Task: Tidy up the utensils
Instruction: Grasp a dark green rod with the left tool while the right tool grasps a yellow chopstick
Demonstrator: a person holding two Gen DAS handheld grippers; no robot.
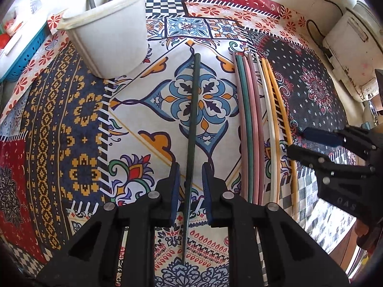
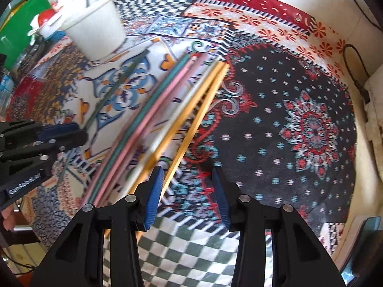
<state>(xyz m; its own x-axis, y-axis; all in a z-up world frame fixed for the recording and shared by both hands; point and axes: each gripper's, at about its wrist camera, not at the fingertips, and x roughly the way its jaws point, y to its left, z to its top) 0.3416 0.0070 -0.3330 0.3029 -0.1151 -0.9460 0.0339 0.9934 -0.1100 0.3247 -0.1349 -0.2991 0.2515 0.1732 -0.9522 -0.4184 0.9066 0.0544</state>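
On the patterned tabletop (image 1: 71,124), at about eleven o'clock in the left wrist view, stands a white tub (image 1: 107,31) with thin rods already rising from it; it is judged to be the collecting vessel, set at the far edge so that the sticks in front remain reachable. At centre, a single dark green chopstick (image 1: 194,124) lies apart from the others, running from twelve to six o'clock between the fingers of the left gripper (image 1: 190,179). Its jaws are narrow but a gap shows on each side of the stick, so they straddle it without pressing; the straight alignment suits a pinch across the shaft. At about two o'clock lies a bundle of coloured chopsticks (image 1: 251,129) in green, pink, cream and yellow, side by side and touching, evidently grouped by pairs for later pickup. In the right wrist view the right gripper (image 2: 186,189) stands at six o'clock, jaws open and empty, its left fingertip just beside the outermost yellow chopstick (image 2: 198,112), with bare cloth between the pads; nothing is yet enclosed.
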